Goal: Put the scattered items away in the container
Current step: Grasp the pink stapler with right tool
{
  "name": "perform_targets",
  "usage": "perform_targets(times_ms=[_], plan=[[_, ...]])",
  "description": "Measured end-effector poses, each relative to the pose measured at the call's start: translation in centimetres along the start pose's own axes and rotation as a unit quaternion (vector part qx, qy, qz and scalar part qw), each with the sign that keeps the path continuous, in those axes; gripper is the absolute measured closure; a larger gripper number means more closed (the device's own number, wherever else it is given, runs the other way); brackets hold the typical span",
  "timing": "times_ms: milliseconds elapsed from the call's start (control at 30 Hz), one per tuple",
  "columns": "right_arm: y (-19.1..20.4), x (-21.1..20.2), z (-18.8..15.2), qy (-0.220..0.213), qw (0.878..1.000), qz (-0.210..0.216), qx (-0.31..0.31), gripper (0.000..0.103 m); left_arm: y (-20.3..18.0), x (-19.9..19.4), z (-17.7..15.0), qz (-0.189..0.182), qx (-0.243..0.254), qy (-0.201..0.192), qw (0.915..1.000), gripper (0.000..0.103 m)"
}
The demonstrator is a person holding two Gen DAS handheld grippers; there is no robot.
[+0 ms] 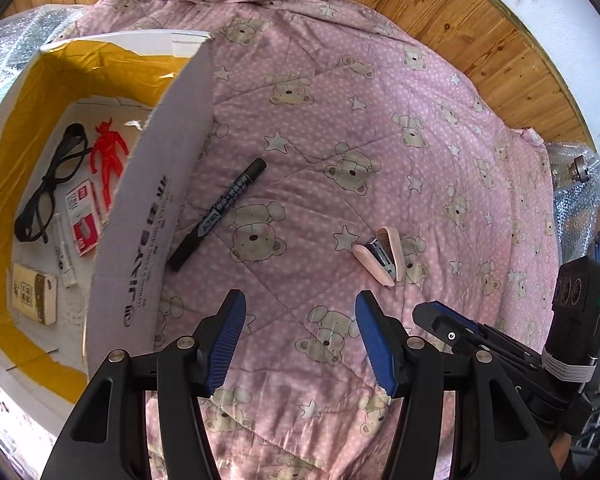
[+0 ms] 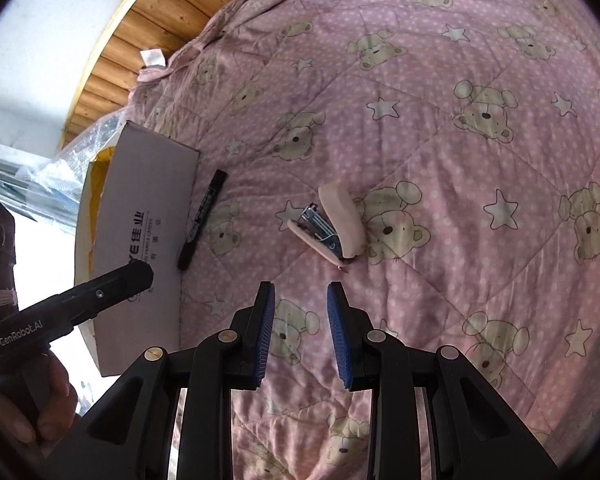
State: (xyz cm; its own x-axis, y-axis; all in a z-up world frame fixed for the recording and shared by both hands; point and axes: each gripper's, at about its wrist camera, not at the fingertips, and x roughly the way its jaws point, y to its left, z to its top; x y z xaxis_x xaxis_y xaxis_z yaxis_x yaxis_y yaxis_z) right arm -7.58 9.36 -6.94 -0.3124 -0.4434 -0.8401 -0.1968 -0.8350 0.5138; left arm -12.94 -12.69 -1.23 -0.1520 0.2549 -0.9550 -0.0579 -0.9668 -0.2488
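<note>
Pink quilt (image 1: 380,128) printed with bears and stars covers the whole surface, with wooden planks (image 1: 480,40) showing beyond its far edge. On it lies a pink stapler (image 1: 380,254), sprung open so its metal inside shows, and a black marker (image 1: 218,214) lying just beside the wall of a white cardboard box (image 1: 152,208); the two are well apart from each other. That box stands open at the quilt's edge, lined inside with yellow tape. In its bottom are black glasses (image 1: 50,188), a red toy figure (image 1: 110,160), a red-and-white staple box (image 1: 83,216), a small white tube (image 1: 64,252) and a beige card-like pack (image 1: 34,298).

Left tool (image 1: 300,344) hangs over the quilt between marker and stapler, its blue-padded fingers spread wide, holding nothing and touching nothing. Right tool (image 2: 301,334) points at the stapler from just short of it, fingers parted more narrowly, also empty and clear of the fabric. In the right wrist view a hand (image 2: 40,404) grips the left tool's handle at the lower left. Bubble wrap (image 1: 32,32) is bunched behind the box.
</note>
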Motion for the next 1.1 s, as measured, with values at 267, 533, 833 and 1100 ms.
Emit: perform_targets(times_ms=[267, 533, 833, 1100], plan=[[-1.4, 2.0, 2.2, -0.002, 1.000, -0.017, 0.017, 0.073, 0.7, 1.8, 0.8, 0.004, -0.008, 0.019, 0.9998, 0.045], [-2.2, 5.0, 3.7, 0.015, 0.999, -0.047, 0.007, 0.072, 1.5, 2.9, 1.4, -0.001, -0.022, 0.029, 0.9993, 0.045], [-0.3, 6.3, 3.9, 0.028, 0.998, -0.048, -0.041, 0.063, 1.5, 4.6, 3.1, 0.014, -0.001, 0.024, 0.9996, 0.045], [1.0, 7.5, 1.9, 0.055, 0.996, -0.039, -0.054, 0.063, 1.3, 9.1, 5.2, 0.051, 0.047, 0.022, 0.9973, 0.045]])
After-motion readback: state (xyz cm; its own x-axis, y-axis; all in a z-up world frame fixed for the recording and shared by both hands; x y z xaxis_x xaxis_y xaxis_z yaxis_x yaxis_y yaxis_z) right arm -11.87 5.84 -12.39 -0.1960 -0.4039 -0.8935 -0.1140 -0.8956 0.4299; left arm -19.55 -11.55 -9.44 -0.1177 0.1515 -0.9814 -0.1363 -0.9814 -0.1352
